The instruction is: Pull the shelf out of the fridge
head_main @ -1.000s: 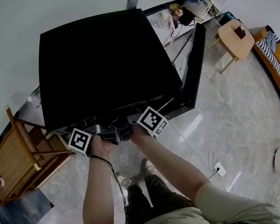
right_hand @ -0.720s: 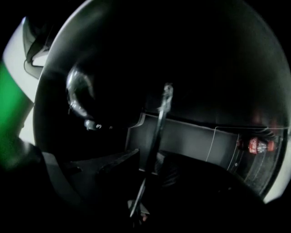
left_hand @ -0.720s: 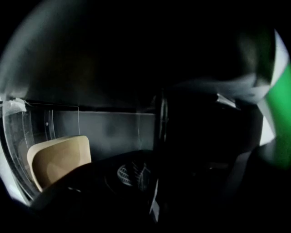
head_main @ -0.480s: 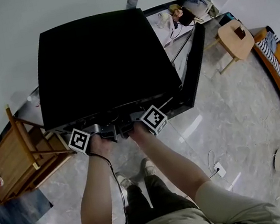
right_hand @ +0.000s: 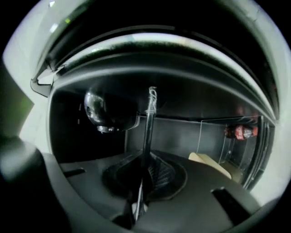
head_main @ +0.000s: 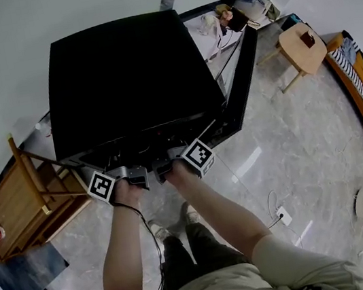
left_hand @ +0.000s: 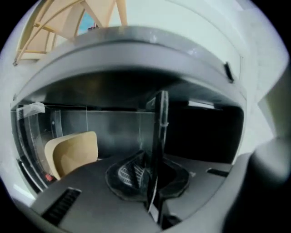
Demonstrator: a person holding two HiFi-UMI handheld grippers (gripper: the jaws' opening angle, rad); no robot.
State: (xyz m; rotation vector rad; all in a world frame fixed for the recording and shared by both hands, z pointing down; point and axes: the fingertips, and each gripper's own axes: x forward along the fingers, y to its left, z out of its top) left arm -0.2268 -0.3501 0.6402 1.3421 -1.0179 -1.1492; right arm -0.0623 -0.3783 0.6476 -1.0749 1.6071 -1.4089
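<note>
Left claw [left_hand: 152, 182] pressed together on thin front edge of shelf [left_hand: 160, 127], shelf inside open black fridge [head_main: 129, 81]. Right claw [right_hand: 143, 182] just beside it, closing, same shelf edge between its pads. Fridge door [head_main: 242, 75] swung open at right.

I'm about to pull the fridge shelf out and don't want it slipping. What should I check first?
1. Left gripper shut on the shelf edge: ok.
2. Right gripper on the shelf: ok, jaws closing with the edge between them.
3. Fridge door swung open: ok.
4. Nothing loose riding on the shelf: cannot tell.
</note>
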